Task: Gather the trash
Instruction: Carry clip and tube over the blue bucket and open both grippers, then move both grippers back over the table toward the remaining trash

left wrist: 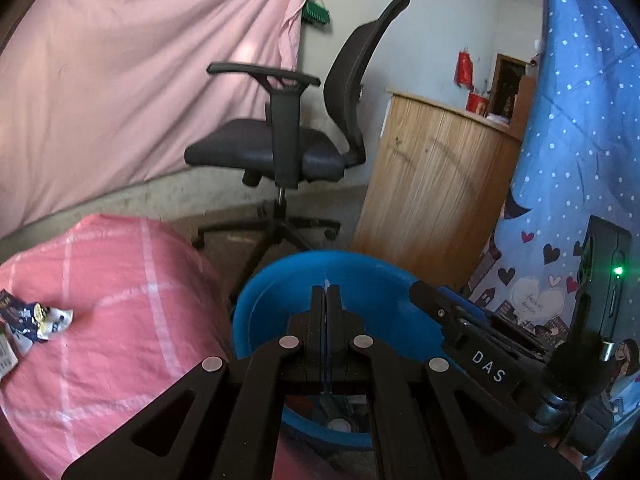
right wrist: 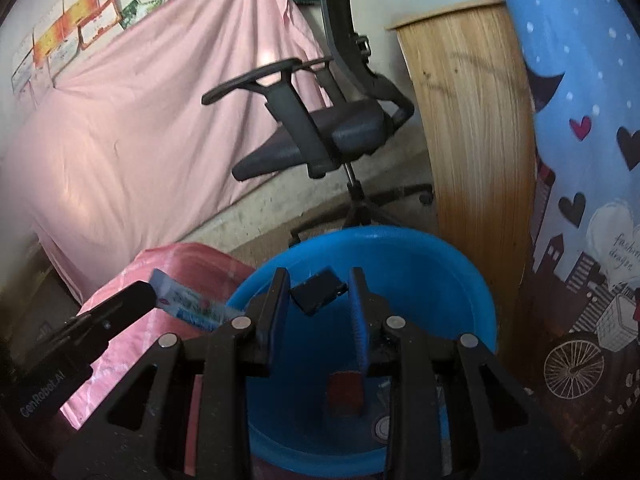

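**A:** where's the trash?

**B:** My right gripper (right wrist: 320, 300) is spread over the blue basin (right wrist: 460, 280), a dark packet (right wrist: 318, 290) between its fingers. My left gripper (left wrist: 326, 300) is pinching a blue-white wrapper (right wrist: 188, 302). Crumpled wrappers (left wrist: 36, 320) lie on the pink bedding (left wrist: 120, 300).

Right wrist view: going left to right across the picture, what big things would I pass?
Pink sheet → pink checked cloth → office chair → blue basin → wooden cabinet → blue curtain with hearts.
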The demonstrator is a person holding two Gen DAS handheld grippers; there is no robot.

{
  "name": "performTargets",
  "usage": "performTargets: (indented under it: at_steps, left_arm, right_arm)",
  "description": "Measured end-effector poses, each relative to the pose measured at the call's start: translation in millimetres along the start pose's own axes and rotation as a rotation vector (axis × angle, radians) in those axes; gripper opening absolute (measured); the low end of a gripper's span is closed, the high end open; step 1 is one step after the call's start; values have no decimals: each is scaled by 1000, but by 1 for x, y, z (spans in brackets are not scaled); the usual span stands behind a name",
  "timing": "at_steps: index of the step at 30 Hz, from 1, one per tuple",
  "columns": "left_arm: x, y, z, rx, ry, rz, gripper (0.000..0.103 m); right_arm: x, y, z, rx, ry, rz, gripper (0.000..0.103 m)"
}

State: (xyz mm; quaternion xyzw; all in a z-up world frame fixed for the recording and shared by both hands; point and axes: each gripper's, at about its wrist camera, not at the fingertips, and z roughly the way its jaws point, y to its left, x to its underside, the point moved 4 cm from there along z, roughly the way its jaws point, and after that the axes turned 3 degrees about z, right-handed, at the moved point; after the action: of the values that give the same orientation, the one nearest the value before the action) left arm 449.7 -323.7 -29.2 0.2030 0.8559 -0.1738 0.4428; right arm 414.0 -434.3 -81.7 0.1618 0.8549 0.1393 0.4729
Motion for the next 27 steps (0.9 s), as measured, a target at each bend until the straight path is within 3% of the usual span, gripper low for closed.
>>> performTargets:
  at_steps: [6, 11, 14, 18, 20, 27]
  left_arm:
    - [6, 3, 2, -17, 39, 14, 5]
    - [5, 12, -5, -28, 17, -14, 22]
    - [2, 18, -13, -38, -11, -35, 27]
    - [-1, 27, -26, -65, -43, -47, 31]
    - [-2, 34, -36, -83, -66, -58, 39]
    - [-4, 66, -75, -163, -139, -100, 44]
  right_arm:
    - [-2, 0, 2, -3, 2, -6, 56]
    - [-7, 1, 2, -6, -14, -8, 56]
    - [-9, 4, -2, -14, -37, -15, 58]
    - [-11, 14, -7, -27, -72, -35, 65]
    - [-13, 21, -12, -39, -95, -49, 68]
    - [-18, 52, -27, -92, -180, -98, 82]
